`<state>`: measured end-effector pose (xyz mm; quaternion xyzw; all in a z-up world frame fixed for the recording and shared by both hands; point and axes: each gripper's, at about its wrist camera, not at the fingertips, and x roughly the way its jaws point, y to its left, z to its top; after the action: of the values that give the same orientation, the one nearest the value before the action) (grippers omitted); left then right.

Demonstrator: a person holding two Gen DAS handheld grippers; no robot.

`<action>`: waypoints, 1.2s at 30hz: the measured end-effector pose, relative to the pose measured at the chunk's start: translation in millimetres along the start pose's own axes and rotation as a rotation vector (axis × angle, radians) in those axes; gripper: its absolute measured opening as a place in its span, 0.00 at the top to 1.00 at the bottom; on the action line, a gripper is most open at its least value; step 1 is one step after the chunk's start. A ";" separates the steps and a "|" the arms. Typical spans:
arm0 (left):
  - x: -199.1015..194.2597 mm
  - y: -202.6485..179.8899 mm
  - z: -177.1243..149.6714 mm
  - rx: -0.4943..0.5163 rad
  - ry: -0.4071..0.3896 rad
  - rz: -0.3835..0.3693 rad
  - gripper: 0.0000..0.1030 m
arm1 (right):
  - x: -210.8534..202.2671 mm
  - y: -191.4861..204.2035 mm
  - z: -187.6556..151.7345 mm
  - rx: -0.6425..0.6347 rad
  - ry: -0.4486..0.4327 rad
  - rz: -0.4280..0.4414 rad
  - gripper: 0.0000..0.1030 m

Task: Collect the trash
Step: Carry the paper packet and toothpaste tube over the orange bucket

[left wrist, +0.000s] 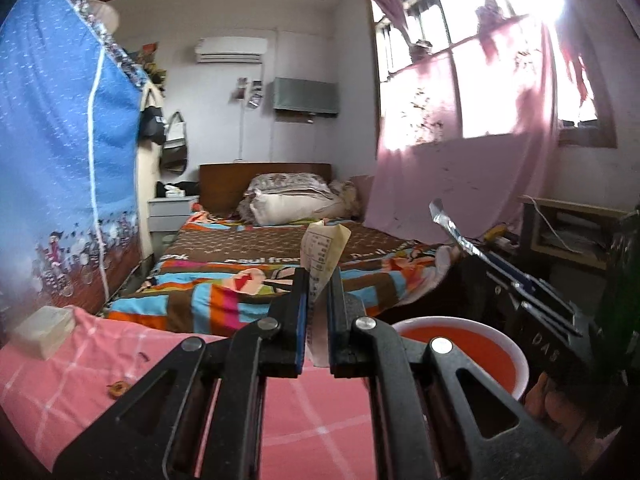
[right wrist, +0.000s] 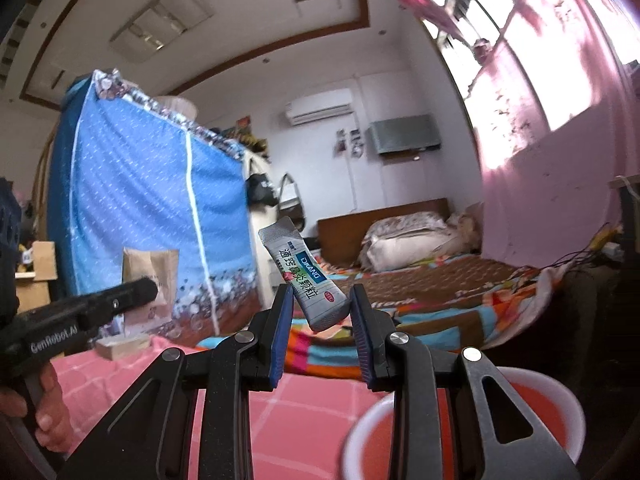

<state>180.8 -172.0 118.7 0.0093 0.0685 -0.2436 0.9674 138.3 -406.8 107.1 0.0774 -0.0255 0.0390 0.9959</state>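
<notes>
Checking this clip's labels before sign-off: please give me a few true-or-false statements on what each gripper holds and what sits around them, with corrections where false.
1. The left gripper is shut on a printed paper slip. True.
2. The right gripper is empty. False: it grips a grey sachet with blue printing, standing up tilted between its fingers.
3. A red basin with a white rim sits low on the right, beyond the pink checked cloth. True.
4. The sachet already lies in the basin. False: it is held in the air, the bed behind it.
5. The window curtain is blue. False: it is pink.
</notes>
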 end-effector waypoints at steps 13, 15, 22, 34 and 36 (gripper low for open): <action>35.7 -51.9 -17.0 0.023 0.102 -0.119 0.88 | -10.8 -41.6 -6.0 0.032 0.055 -0.149 0.74; 39.9 -56.4 -21.3 0.021 0.122 -0.124 0.88 | -10.3 -45.7 -8.0 0.037 0.073 -0.165 0.73; 54.4 -67.6 -32.4 -0.001 0.183 -0.149 0.88 | -10.3 -56.7 -13.3 0.062 0.116 -0.194 0.73; 72.8 -75.9 -45.6 -0.029 0.273 -0.159 0.87 | -6.9 -69.2 -19.1 0.084 0.187 -0.235 0.73; 76.4 -76.3 -48.0 -0.033 0.293 -0.158 0.87 | -6.0 -72.2 -20.6 0.090 0.201 -0.242 0.73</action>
<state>205.2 -272.8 61.8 0.0233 0.2133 -0.3138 0.9249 139.1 -475.1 75.5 0.1204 0.0857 -0.0724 0.9864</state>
